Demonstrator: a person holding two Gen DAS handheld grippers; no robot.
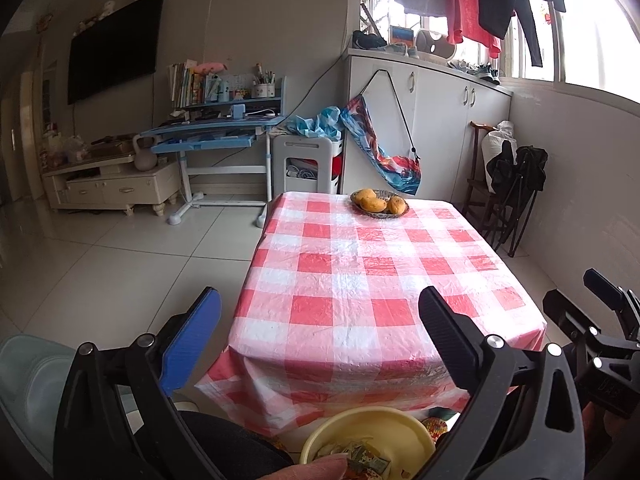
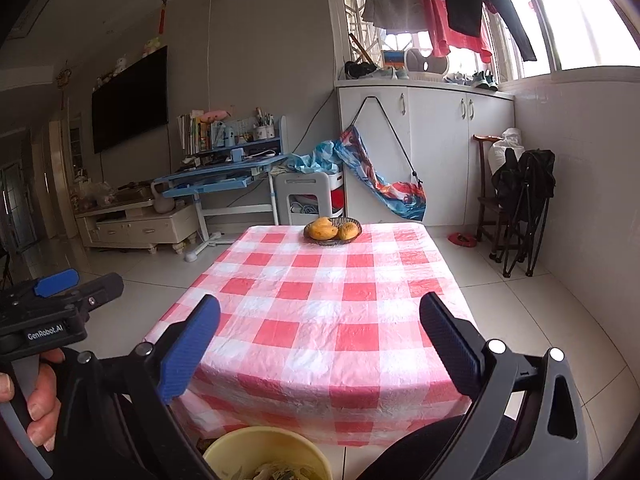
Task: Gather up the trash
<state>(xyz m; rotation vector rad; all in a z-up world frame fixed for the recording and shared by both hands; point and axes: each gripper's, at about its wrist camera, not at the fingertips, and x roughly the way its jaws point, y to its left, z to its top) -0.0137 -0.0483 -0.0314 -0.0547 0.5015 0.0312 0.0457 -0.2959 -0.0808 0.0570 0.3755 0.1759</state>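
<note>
- Bin (image 1: 366,436), round pale-yellow plastic, w/ crumpled wrappers (image 1: 362,460) inside, sits lowest in both views, just below near edge of surface.
- Left gripper (image 1: 320,336) & right gripper (image 2: 320,340): jaws spread wide, nothing btwn ribbed pads.
- Surface (image 2: 320,320): crinkled glossy red-white check cloth.
- Far end: woven basket (image 2: 332,234) w/ oval yellow mangoes.

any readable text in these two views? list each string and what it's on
"GenRobot.AI": white label on the body of the left gripper, seen in the right wrist view.
Embossed marks on the right gripper body in the left wrist view: too faint to read.
Book spines and a wall chart on the blue desk: too small to read.
Wrappers in the yellow bin: print blurred, unreadable.
</note>
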